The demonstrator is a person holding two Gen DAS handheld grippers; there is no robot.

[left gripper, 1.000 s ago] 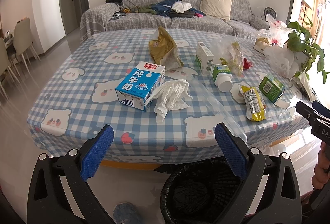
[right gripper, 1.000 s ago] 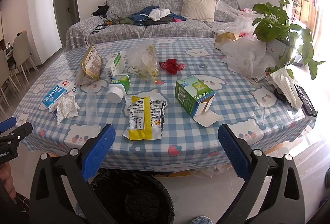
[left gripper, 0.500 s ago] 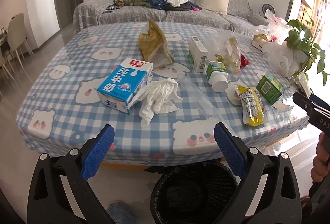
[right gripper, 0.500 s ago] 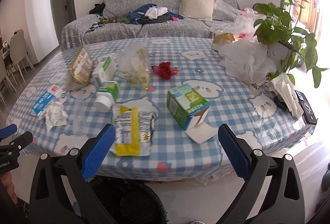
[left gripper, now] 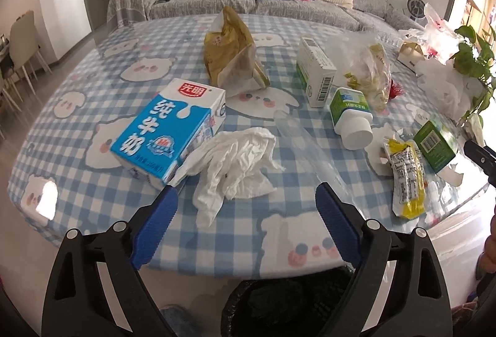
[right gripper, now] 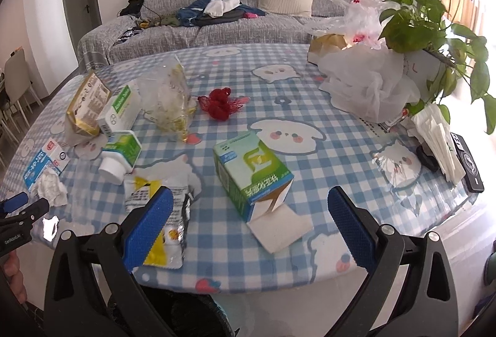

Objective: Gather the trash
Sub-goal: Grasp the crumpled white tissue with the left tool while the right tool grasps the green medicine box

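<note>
Trash lies on the blue checked table (left gripper: 93,182). My left gripper (left gripper: 246,213) is open and empty, its fingertips just short of a crumpled white tissue (left gripper: 232,163) beside a blue milk carton (left gripper: 170,132). A clear plastic wrapper (left gripper: 307,151) lies to the right of the tissue. My right gripper (right gripper: 248,216) is open and empty, with a green carton (right gripper: 252,171) between its fingers and a yellow snack packet (right gripper: 161,222) under the left finger. A black bin (left gripper: 285,303) stands below the table edge.
Farther back lie a brown paper bag (left gripper: 232,58), a green-white box (left gripper: 316,75), a white-capped bottle (left gripper: 352,117), a clear bag of scraps (right gripper: 167,98) and red netting (right gripper: 220,104). A potted plant (right gripper: 434,24), white plastic bags (right gripper: 369,86) and napkins (right gripper: 437,138) fill the right side.
Both grippers have moved forward and over the table edge. The left one closed in on the tissue, the right one on the green carton. Both stayed open.
</note>
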